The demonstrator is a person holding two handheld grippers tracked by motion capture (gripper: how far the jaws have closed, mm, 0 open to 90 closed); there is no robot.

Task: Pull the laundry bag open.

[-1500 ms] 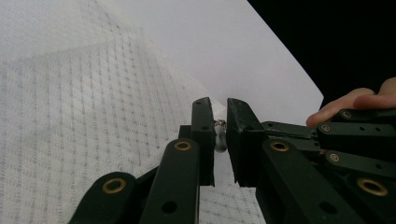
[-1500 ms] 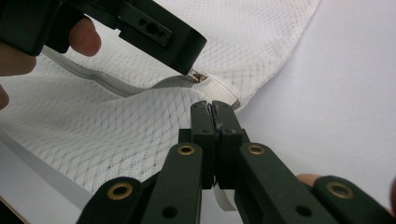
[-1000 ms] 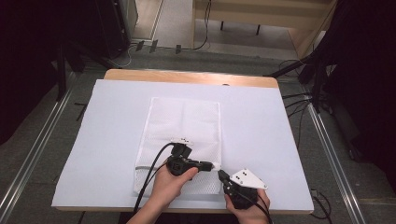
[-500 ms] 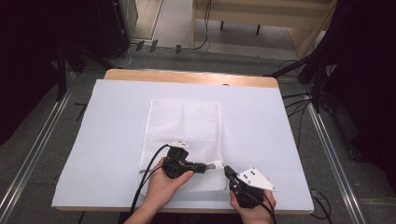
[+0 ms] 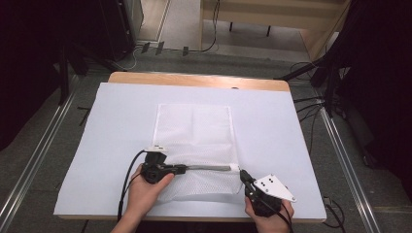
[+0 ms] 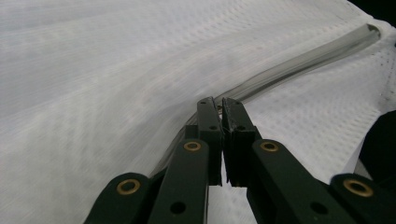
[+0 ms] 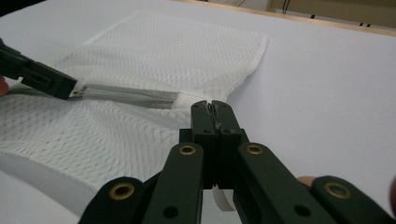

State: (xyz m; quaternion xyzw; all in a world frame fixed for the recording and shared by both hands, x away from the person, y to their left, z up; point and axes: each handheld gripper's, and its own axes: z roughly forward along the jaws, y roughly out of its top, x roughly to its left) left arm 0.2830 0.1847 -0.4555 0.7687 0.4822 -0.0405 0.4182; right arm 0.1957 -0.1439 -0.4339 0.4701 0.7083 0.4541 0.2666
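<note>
A white mesh bag (image 5: pixel 194 145) lies flat on the white tabletop (image 5: pixel 291 126), midway between the left and right edges and reaching close to the near edge. A grey zipper (image 5: pixel 209 168) runs across the bag's near part, parallel to that edge. The left gripper (image 5: pixel 183 168) lies level over the bag, jaws pressed together on the zipper pull at the zipper's left end. The right gripper (image 5: pixel 241 173) sits at the bag's right side, near the tabletop's near edge, jaws clamped on the white fabric at the zipper's right end. In the right gripper view, the zipper (image 7: pixel 135 97) stretches between both grippers.
</note>
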